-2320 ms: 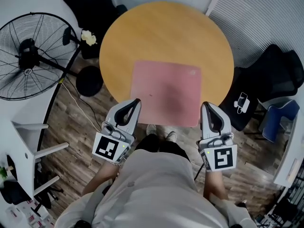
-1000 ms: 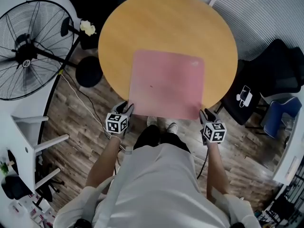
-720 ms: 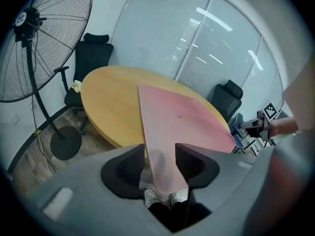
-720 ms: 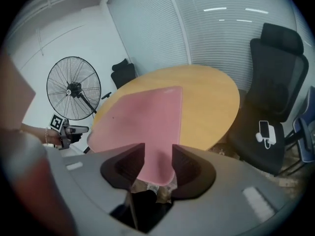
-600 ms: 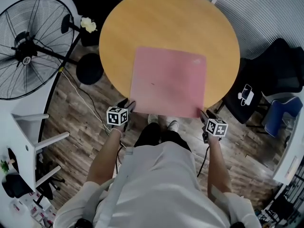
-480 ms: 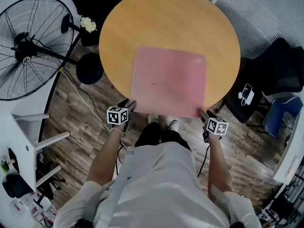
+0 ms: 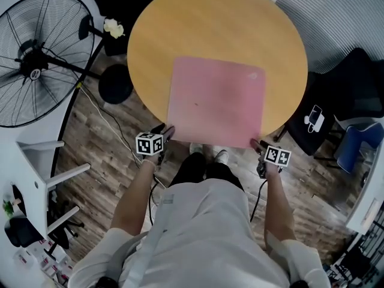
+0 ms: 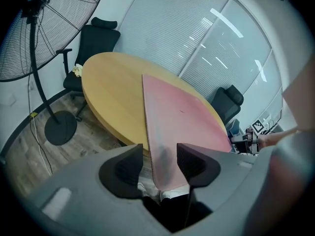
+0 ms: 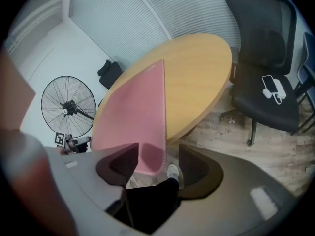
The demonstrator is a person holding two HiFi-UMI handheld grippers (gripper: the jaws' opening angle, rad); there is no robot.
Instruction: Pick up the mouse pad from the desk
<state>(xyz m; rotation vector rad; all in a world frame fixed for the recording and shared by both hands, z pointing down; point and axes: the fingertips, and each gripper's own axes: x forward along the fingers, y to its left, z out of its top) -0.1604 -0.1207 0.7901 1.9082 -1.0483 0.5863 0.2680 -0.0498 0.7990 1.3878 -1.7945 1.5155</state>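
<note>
A pink mouse pad [image 7: 216, 101] lies flat on the round wooden table [image 7: 180, 29], its near edge hanging over the table rim. My left gripper [image 7: 167, 131] is at the pad's near left corner. In the left gripper view that corner [image 8: 182, 117] runs between the jaws of the left gripper [image 8: 160, 157], which stand open with a gap beside it. My right gripper [image 7: 257, 144] is at the near right corner. Its jaws are opening, and the pad's corner [image 9: 138, 107] sits loose between them in the right gripper [image 9: 155, 157].
A standing fan [image 7: 36, 65] is on the floor to the left, its round base [image 7: 115, 84] near the table. A black chair [image 7: 342, 89] with a phone [image 7: 315, 119] on it stands on the right. My feet [image 7: 207, 153] are under the table's near edge.
Both grippers came down from close to my head to the pad's near corners. Over the last second the right one sank further and rolled. The pad still lies flat.
</note>
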